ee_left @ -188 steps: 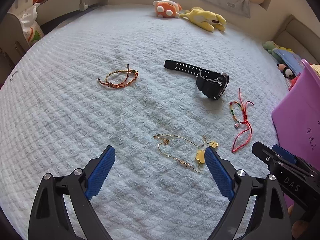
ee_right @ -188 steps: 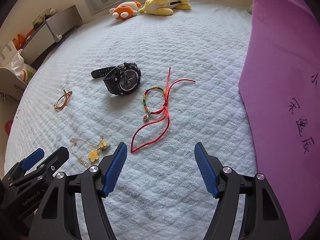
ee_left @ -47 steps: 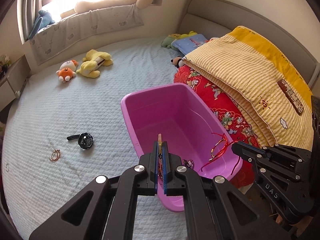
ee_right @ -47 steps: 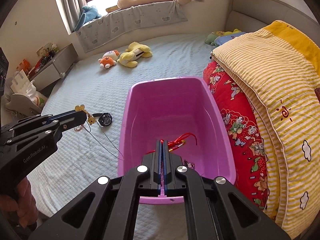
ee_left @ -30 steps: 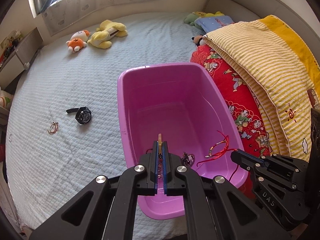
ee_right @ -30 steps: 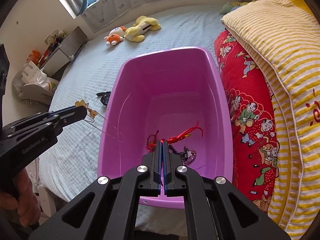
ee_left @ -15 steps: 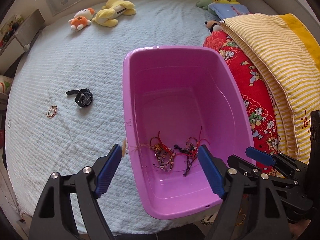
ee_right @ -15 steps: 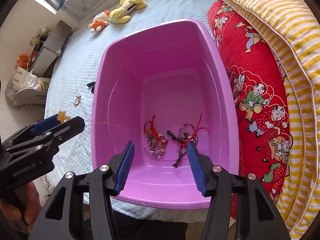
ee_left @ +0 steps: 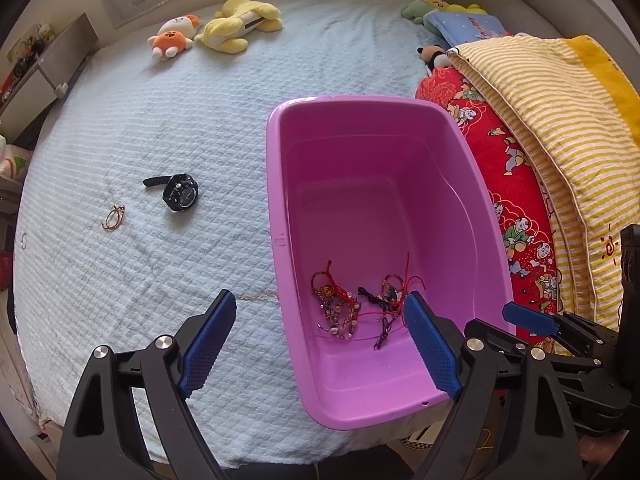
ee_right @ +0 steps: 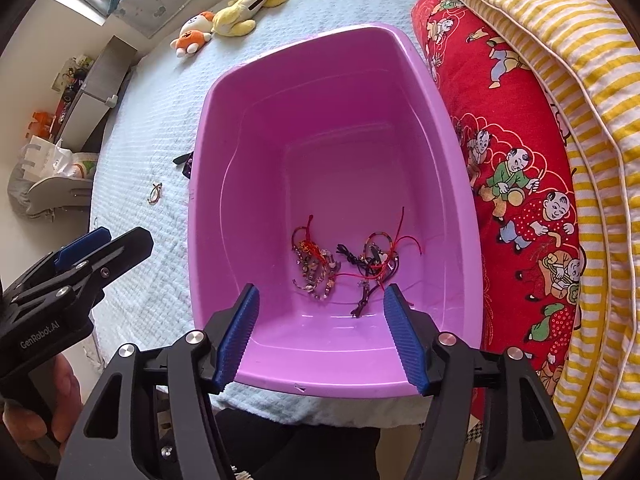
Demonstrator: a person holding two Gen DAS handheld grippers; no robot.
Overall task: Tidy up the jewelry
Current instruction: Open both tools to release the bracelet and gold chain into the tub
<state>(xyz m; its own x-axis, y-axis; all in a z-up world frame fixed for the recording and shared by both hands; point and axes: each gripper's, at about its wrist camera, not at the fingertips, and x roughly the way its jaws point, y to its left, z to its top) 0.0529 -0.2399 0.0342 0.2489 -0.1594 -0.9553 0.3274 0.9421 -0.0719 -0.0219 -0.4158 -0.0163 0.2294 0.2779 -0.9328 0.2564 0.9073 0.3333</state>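
Observation:
A purple plastic bin [ee_left: 276, 184] stands on the bed; it also shows in the right wrist view [ee_right: 200, 184]. On its floor lie tangled bracelets, among them a red cord bracelet [ee_left: 394, 290] [ee_right: 384, 248] and a beaded one [ee_left: 336, 304] [ee_right: 314, 264]. A thin gold necklace [ee_left: 256, 297] lies on the bedspread against the bin's left wall. A black watch [ee_left: 178, 196] and a small orange bracelet [ee_left: 113, 216] [ee_right: 155, 193] lie further left. My left gripper [ee_left: 320, 340] is open and empty above the bin's near left edge. My right gripper [ee_right: 320, 332] is open and empty above the bin's near end.
The light blue quilted bedspread [ee_left: 160, 120] ends at a near edge. Red and yellow-striped folded quilts [ee_left: 540, 140] press against the bin's right side. Plush toys [ee_left: 224, 30] lie at the far end. A bedside shelf [ee_right: 92, 92] stands at the left.
Both grippers were shut on jewelry above the bin and have opened. The red cord bracelet now lies in the bin. The gold necklace now lies on the bedspread beside the bin.

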